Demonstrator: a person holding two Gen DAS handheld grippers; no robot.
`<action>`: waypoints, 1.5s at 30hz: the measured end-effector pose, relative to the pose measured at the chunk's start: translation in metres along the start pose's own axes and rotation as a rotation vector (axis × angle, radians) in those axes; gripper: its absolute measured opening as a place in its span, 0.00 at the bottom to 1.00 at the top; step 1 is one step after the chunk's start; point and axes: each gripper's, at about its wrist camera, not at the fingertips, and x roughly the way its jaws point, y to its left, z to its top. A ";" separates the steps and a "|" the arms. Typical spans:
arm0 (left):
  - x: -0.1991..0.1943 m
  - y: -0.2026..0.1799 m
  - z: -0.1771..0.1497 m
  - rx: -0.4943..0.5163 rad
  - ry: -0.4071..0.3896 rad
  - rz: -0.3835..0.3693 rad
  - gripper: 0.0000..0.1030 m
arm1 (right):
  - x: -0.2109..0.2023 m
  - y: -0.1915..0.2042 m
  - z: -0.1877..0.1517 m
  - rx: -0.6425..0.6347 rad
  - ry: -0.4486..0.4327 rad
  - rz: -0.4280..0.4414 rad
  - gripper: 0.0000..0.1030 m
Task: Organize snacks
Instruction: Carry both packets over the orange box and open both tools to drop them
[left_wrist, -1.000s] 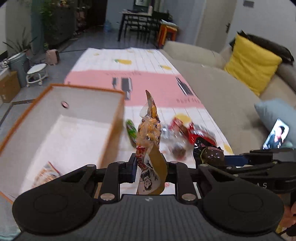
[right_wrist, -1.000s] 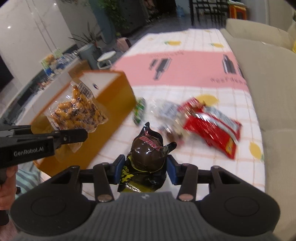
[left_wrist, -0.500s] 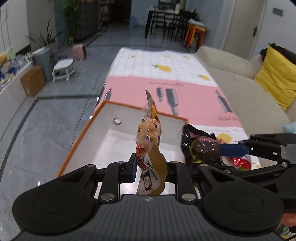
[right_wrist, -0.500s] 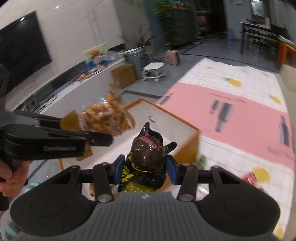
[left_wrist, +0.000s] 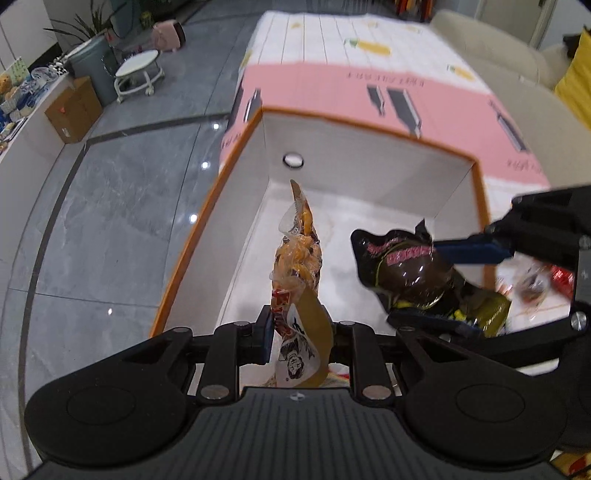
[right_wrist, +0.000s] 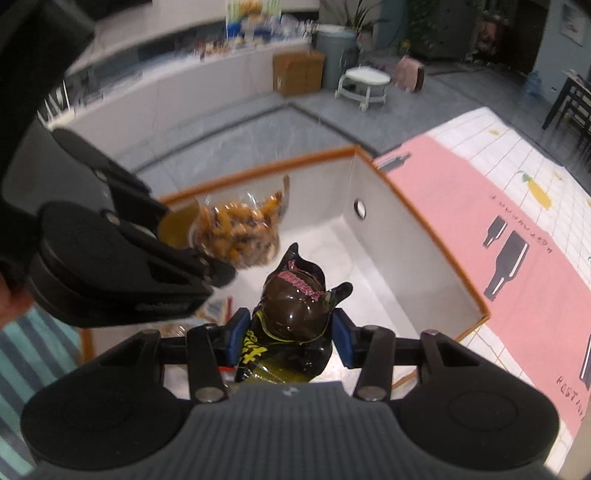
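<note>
My left gripper (left_wrist: 301, 334) is shut on a clear packet of yellow-orange snacks (left_wrist: 297, 266), held upright over the open box (left_wrist: 369, 173), which is white inside with an orange rim. My right gripper (right_wrist: 288, 338) is shut on a dark brown glossy snack packet (right_wrist: 295, 306), also above the box (right_wrist: 373, 243). The brown packet shows in the left wrist view (left_wrist: 410, 273) to the right of the yellow packet. In the right wrist view the yellow packet (right_wrist: 236, 232) hangs to the left. Some packets lie on the box floor (right_wrist: 216, 308), mostly hidden.
The box stands at the near edge of a pink and white checked cloth (left_wrist: 369, 85) on a low table. More loose snacks (left_wrist: 546, 280) lie on the cloth right of the box. Grey tiled floor (left_wrist: 122, 206) lies left; a beige sofa (left_wrist: 498, 51) far right.
Both grippers have moved left from over the loose snacks to above the box and tilted down into it. Each still holds its packet.
</note>
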 end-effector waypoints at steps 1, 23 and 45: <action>0.002 0.000 -0.002 0.005 0.012 0.002 0.23 | 0.007 0.000 0.000 -0.016 0.020 -0.008 0.44; 0.032 -0.008 -0.001 0.063 0.099 0.054 0.24 | 0.071 0.005 0.009 -0.106 0.170 -0.034 0.54; -0.040 -0.039 0.004 0.067 -0.163 0.076 0.62 | 0.001 -0.006 0.000 0.006 -0.044 -0.059 0.75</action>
